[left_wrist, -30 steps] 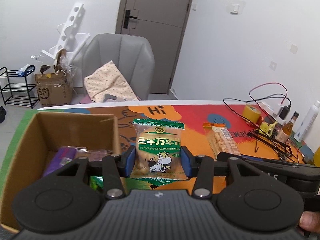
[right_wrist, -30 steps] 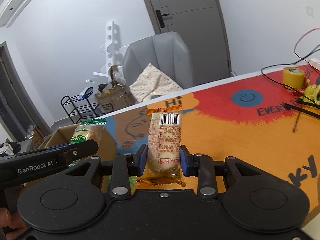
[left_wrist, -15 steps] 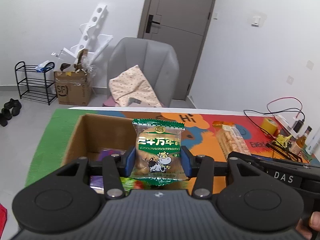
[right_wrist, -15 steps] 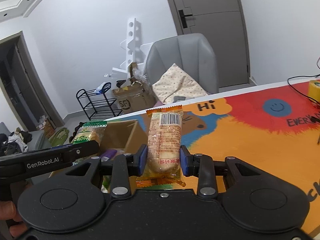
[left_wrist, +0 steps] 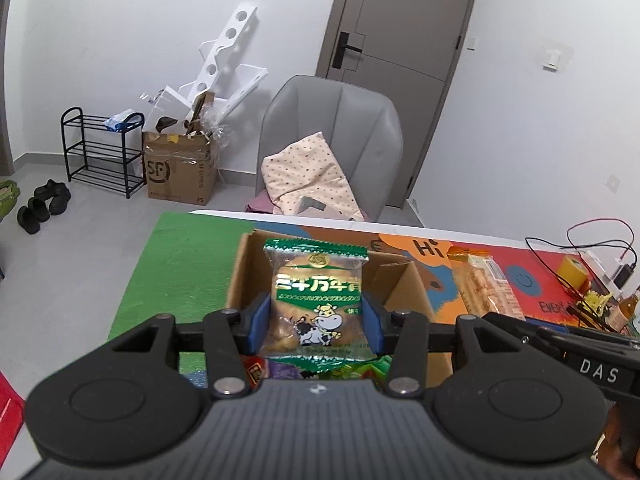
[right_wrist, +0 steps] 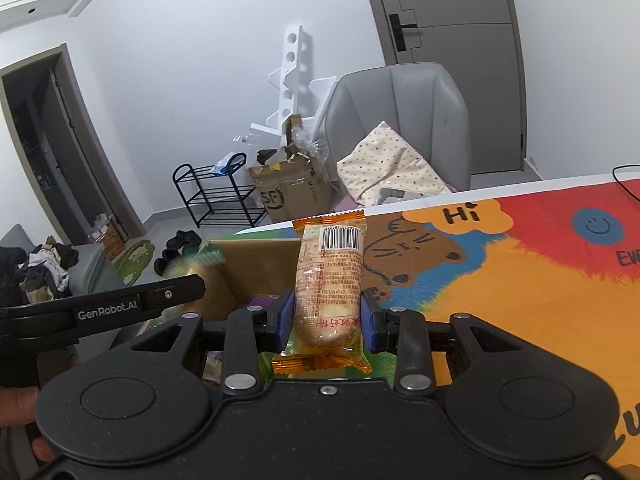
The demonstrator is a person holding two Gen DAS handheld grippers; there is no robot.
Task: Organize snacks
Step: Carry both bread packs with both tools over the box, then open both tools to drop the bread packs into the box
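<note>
Both hands are loaded at once here. The left tool is clamped on the green pack with the cartoon cow, blue pads pressing its two sides, and it sits dead centre of the left view right over the open box. The right tool is squeezed narrow on the orange pack, held upright with the barcode at the top, in the middle of its frame and also lined up with the box.

Progress-wise I'd call it partway. There's already stuff in the box: bits of colourful wrappers peek out under the left tool, low centre. These two packs aren't dropped in yet, so letting go over the opening is what's left for them. Can't tell if more snacks are waiting elsewhere on the desk, the part I can see has none loose.

View differences: the left camera shows the inside of the box under the cow pack, plus the cables, yellow tape and bottles at the far right edge. It also catches the orange pack off to the right. The right camera misses that clutter but shows the left tool's arm at the left edge, the green pack only as a blur behind it, and much more of the painted desk with the cat drawing.
</note>
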